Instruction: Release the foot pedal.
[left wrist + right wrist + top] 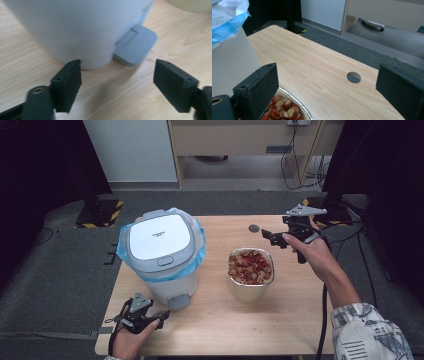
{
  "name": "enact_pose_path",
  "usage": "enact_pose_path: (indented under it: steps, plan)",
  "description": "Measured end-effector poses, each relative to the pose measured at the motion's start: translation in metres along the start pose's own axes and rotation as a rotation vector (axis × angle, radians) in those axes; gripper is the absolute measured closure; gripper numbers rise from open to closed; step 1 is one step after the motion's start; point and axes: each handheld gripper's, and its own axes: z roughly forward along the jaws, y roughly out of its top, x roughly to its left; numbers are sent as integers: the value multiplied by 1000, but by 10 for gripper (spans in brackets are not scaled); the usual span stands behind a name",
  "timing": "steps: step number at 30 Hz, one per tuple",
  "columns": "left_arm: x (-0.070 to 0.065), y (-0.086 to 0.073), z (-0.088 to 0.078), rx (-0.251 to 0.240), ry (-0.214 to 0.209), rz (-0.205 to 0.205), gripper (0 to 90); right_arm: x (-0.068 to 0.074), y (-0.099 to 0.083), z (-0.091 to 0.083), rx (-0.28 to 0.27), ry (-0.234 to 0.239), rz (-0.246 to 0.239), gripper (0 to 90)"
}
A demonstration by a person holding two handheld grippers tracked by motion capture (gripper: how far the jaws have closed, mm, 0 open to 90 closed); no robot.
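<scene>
left gripper view: black blocky fingers [117, 82] apart before smooth white bin [75, 27], ribbed grey pedal [136, 45]

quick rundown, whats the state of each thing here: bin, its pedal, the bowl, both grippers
pedal bin: upright, lid shut, blue liner folded over the rim
foot pedal: up, nothing pressing on it
metal bowl: upright, full of reddish bits of food
left gripper: open, empty, jaws low over the table before the pedal
right gripper: open, empty, above the bowl's far rim
</scene>
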Motion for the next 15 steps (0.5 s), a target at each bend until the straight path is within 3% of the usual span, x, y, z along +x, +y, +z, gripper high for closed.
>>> enact_pose_path:
  steps: [5,12,15]
  plan:
    - [12,-2,0,-4,43,-13,133,-6,-14,-5,15,-31,9,45]
    - [26,-3,4,-9,79,-38,99,-18,-43,-13,31,-67,37,46]
    - [30,-4,4,-13,84,-27,99,-21,-57,-15,41,-74,50,46]
